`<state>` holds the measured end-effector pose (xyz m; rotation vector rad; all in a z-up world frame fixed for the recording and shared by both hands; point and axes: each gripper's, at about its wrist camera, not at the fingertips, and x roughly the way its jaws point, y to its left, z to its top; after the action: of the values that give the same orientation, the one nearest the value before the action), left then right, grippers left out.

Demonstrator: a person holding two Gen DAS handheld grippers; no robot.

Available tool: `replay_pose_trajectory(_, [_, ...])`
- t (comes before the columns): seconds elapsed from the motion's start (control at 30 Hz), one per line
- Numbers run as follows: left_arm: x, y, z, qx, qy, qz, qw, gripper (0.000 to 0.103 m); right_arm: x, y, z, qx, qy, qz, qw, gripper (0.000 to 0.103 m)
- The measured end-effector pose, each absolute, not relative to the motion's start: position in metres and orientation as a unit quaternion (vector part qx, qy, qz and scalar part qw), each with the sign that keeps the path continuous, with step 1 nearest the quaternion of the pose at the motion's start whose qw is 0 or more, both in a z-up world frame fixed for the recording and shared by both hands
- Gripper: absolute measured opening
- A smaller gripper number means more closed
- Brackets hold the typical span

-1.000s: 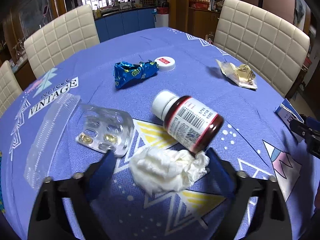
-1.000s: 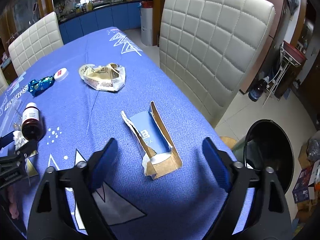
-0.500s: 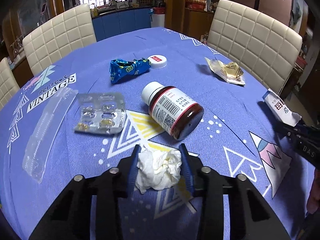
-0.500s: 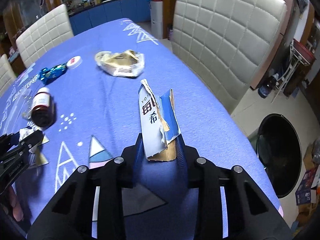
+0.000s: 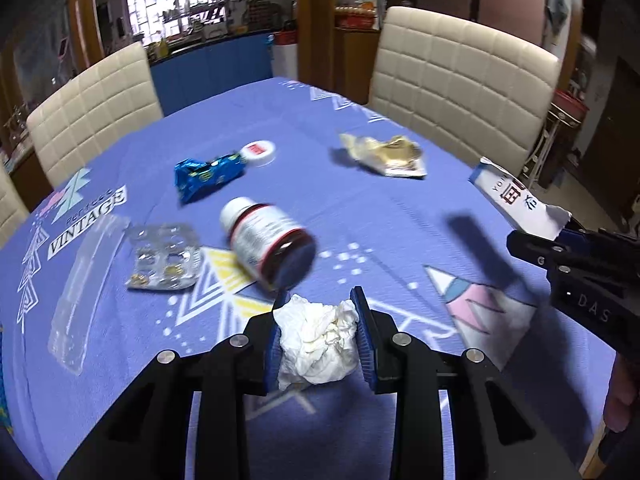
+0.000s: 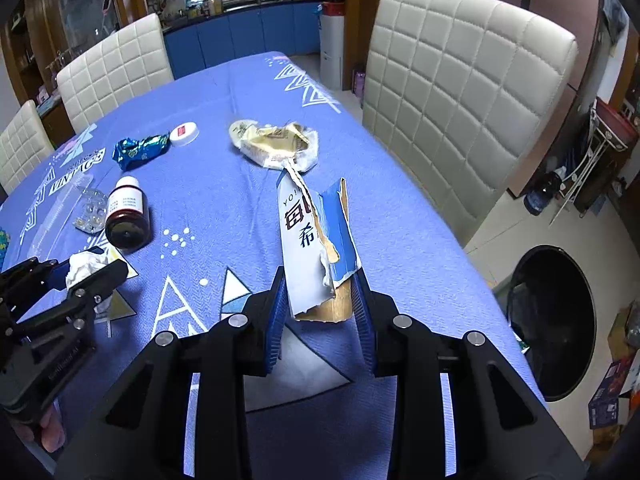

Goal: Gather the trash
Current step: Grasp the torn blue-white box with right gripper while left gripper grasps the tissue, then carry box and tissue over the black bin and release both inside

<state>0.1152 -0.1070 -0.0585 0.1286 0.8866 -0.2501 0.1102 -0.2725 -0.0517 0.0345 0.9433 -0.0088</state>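
both loads have just left the tabletop (image 5: 400,216): left hand-held gripper (image 5: 320,336) clamps the crumpled tissue (image 5: 316,340), right hand-held gripper (image 6: 322,300) pinches the torn carton (image 6: 308,240); the bin (image 6: 552,320), right of frame, likely comes next.

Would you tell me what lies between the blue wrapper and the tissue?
The pill bottle lies on its side between the blue wrapper and the tissue, seen in the left wrist view.

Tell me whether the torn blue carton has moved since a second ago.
Yes. The torn blue carton left the tablecloth and now stands up, clamped in the right gripper.
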Motion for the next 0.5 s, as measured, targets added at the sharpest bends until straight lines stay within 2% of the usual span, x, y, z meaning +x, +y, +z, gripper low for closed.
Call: replay_pose_trajectory(0.5, [0.104, -0.173, -0.043, 0.086, 0.407, -0.201, 0.887, 0.031, 0.08, -0.325, -0.036, 0.045, 0.445, -0.059, 0.893, 0.034])
